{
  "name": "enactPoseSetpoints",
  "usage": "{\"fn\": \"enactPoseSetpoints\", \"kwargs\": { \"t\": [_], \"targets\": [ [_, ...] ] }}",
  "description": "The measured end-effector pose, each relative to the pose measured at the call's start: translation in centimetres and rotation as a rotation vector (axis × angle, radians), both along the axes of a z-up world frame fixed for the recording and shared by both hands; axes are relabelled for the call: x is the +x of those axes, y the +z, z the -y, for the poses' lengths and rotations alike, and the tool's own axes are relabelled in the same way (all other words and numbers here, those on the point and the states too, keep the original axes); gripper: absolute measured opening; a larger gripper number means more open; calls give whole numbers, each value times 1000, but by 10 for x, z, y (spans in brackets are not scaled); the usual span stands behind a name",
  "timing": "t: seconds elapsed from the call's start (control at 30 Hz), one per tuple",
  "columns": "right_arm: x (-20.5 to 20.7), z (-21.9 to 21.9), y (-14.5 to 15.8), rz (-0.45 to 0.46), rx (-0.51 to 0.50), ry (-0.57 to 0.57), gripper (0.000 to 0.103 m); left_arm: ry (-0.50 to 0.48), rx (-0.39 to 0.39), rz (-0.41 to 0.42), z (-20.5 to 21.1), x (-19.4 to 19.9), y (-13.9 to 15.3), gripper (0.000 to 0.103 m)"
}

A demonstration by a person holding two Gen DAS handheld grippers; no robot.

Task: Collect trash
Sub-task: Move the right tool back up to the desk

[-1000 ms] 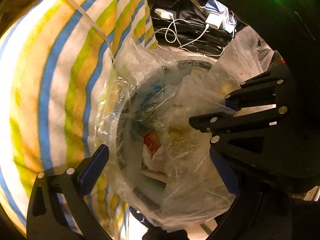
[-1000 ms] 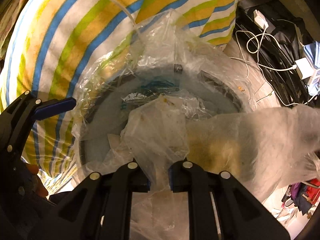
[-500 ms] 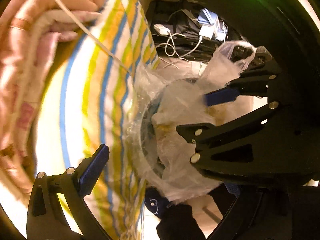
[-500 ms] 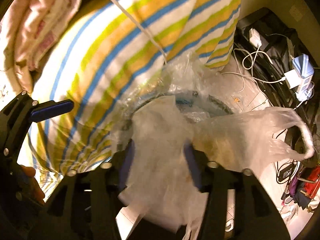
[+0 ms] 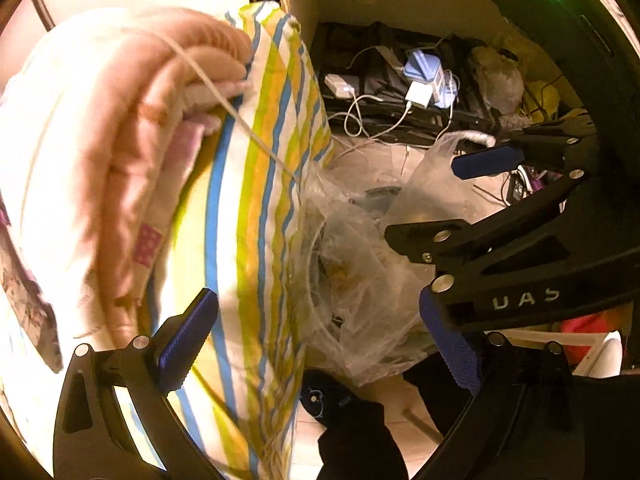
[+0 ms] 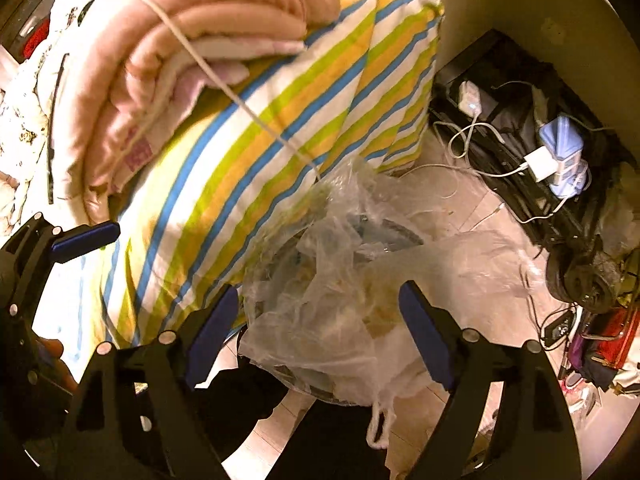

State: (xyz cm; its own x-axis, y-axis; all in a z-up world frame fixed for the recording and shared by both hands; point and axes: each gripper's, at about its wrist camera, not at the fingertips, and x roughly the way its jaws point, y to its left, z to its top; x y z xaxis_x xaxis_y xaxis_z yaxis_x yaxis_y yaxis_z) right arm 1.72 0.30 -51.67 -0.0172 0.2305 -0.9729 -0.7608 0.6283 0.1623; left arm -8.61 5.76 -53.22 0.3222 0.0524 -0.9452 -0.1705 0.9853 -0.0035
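Since a second ago the right gripper [image 6: 316, 332] has let go of the plastic bag [image 6: 360, 312] it was pinching, and its jaws now stand spread wide on either side of the crumpled film; both cameras have also pulled back and up, so that the striped bedding [image 6: 248, 160] and the pink blanket [image 6: 192, 20] fill far more of each view than they did; the left gripper [image 5: 320, 344] is spread as well, with nothing between its blue pads [image 5: 188, 340], one finger lying just in front of the bedding's edge; the bag now rests on top of the lined trash bin [image 6: 384, 228], slumped over the rim with a loop handle [image 6: 378, 424] hanging down the near side toward the floor; that part of the job looks done, as far as can be judged, though the bag sits high and loose and may want pushing down; what remains is unclear, since the floor beyond holds chargers and cables [image 6: 520, 160] rather than obvious rubbish, and the clutter at the far right is too small to sort into trash or belongings.
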Motion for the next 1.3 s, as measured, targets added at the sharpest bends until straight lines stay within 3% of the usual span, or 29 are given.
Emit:
{"fn": "enactPoseSetpoints", "kwargs": {
  "t": [0.23, 0.6, 0.83, 1.03, 1.3],
  "targets": [
    [8, 17, 57, 62, 21, -49, 80, -49, 19, 51, 6, 9, 51, 98],
    [41, 52, 179, 201, 130, -182, 80, -167, 64, 171, 31, 45, 159, 98],
    [80, 85, 255, 327, 221, -295, 80, -232, 94, 271, 50, 87, 224, 98],
    [115, 117, 297, 398, 247, -389, 80, -271, 124, 365, 71, 134, 278, 98],
    [165, 155, 344, 493, 295, -470, 80, -282, 132, 421, 89, 201, 322, 98]
  ]
}}
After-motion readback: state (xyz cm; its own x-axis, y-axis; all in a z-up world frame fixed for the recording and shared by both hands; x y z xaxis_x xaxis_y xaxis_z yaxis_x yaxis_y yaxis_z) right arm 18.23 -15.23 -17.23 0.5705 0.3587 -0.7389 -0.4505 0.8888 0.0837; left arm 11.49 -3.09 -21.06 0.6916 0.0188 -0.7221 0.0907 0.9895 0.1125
